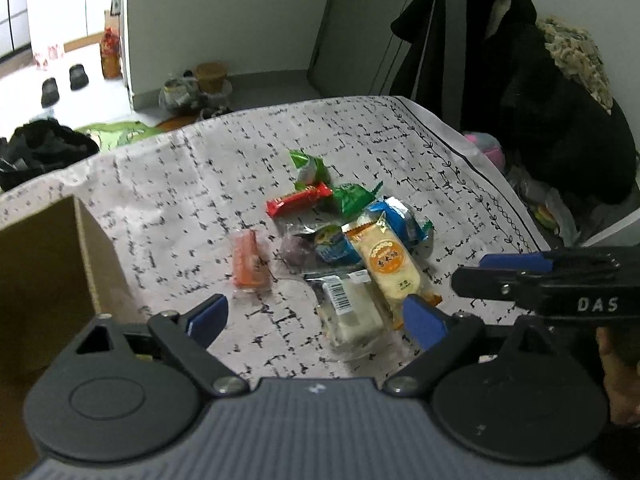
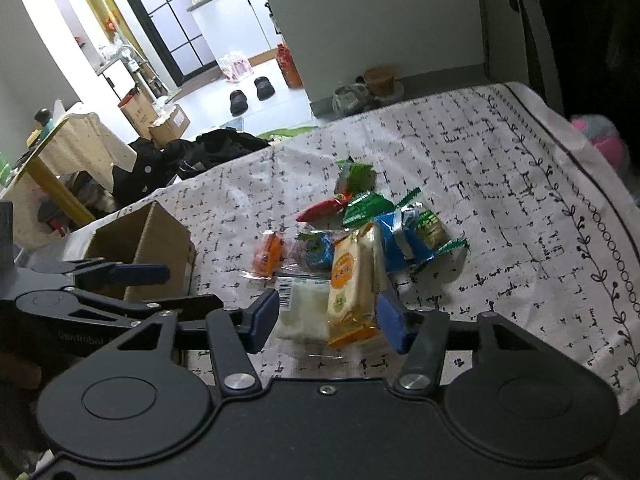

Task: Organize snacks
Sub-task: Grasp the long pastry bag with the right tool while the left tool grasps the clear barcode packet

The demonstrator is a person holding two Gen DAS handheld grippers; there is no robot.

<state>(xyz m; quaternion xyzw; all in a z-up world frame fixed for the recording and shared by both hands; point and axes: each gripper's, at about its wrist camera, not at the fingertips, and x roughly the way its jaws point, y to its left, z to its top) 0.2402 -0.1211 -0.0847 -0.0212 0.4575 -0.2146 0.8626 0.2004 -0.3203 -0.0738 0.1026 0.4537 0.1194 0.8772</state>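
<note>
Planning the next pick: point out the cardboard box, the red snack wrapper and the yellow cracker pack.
cardboard box (image 2: 160, 236), right wrist view, side wall.
red snack wrapper (image 1: 298, 200), left wrist view, middle.
yellow cracker pack (image 1: 390, 266), left wrist view, label.

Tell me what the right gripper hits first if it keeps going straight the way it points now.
Most likely the yellow-orange cracker packet, which lies in line between the open right gripper and the rest of the snack pile; the white wrapped snack sits just beside it. Depth is unclear, so contact order could swap.

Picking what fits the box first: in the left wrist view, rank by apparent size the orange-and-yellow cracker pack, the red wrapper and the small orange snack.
1. Orange-and-yellow cracker pack, though nearest.
2-3. Red wrapper and small orange snack: alike.
</note>
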